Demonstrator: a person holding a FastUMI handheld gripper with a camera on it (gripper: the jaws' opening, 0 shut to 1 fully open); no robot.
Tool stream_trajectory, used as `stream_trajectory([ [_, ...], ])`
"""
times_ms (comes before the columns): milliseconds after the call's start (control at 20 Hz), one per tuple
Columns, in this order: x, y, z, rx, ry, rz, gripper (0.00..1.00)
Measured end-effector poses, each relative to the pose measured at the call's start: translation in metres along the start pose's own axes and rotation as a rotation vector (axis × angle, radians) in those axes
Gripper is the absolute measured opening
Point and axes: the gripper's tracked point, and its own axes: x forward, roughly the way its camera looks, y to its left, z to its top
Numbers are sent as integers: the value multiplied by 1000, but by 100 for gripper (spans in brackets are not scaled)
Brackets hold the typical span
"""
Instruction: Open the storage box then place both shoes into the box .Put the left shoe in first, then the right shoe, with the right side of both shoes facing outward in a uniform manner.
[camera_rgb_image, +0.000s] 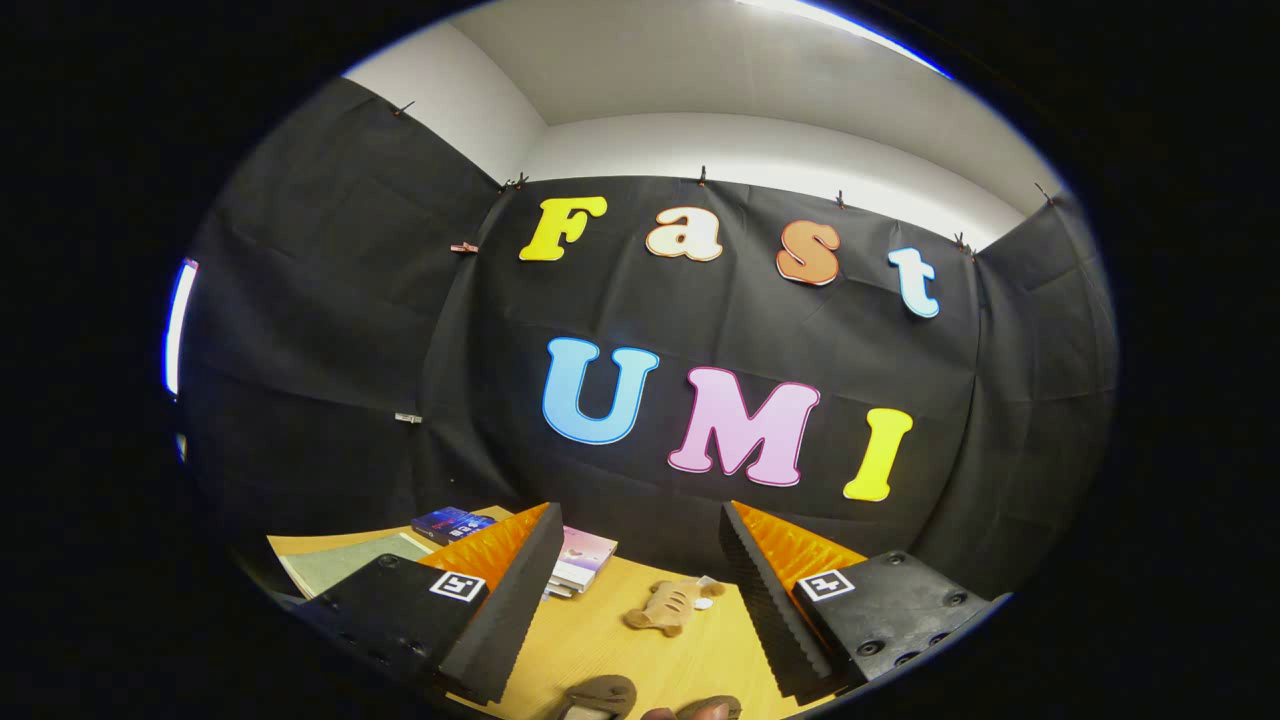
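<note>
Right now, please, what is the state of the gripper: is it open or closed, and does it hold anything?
Gripper: open, holding nothing; its black foam-padded fingers stand wide apart above the yellow wooden table.
</note>
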Motion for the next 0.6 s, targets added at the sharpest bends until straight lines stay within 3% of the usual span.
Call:
stream_trajectory([
  [600, -8, 18, -13, -6, 20, 20, 97],
])
